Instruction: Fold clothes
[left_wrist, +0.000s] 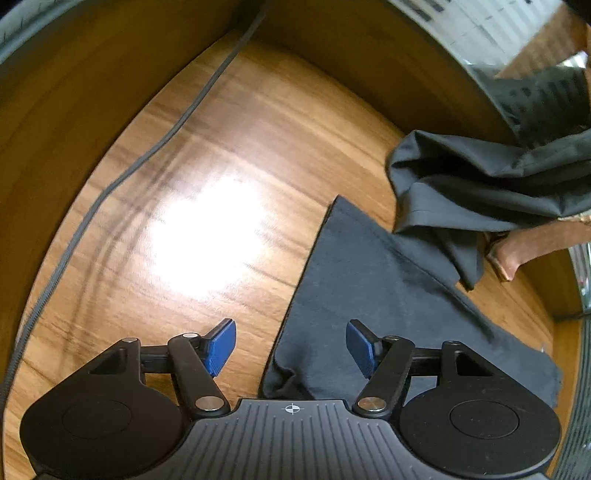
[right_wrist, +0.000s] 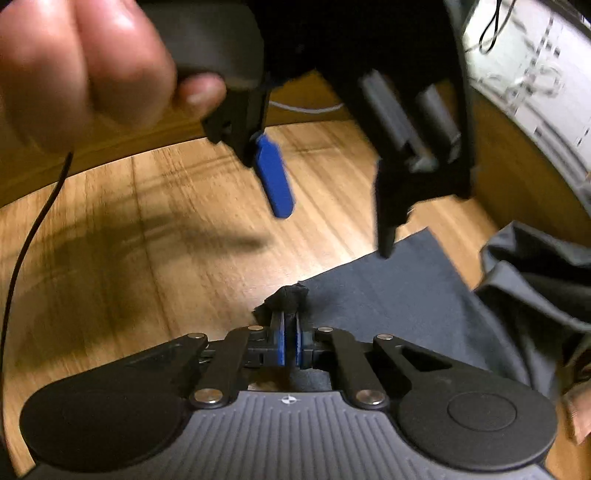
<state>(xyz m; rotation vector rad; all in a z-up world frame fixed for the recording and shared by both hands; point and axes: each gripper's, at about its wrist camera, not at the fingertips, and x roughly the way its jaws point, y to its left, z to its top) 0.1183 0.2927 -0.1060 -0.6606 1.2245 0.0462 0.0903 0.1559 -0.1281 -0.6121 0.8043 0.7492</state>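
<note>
- Dark grey garment (left_wrist: 369, 295) lies part-flat on the wooden worktop (left_wrist: 207, 177), near its right side; a second dark cloth (left_wrist: 480, 177) is bunched just beyond.
- Left wrist view: left hand-held gripper (left_wrist: 291, 347) spread wide, holding nothing, over the garment's left edge.
- Right wrist view: right hand-held gripper (right_wrist: 290, 341) pinched tight on a bunched corner.
- Judgement: soft, light, limp fabric; best taken by corners or hems.

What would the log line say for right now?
left tool: open above cloth edge | right tool: shut on dark cloth corner | second garment: crumpled behind | surface: wooden table
</note>
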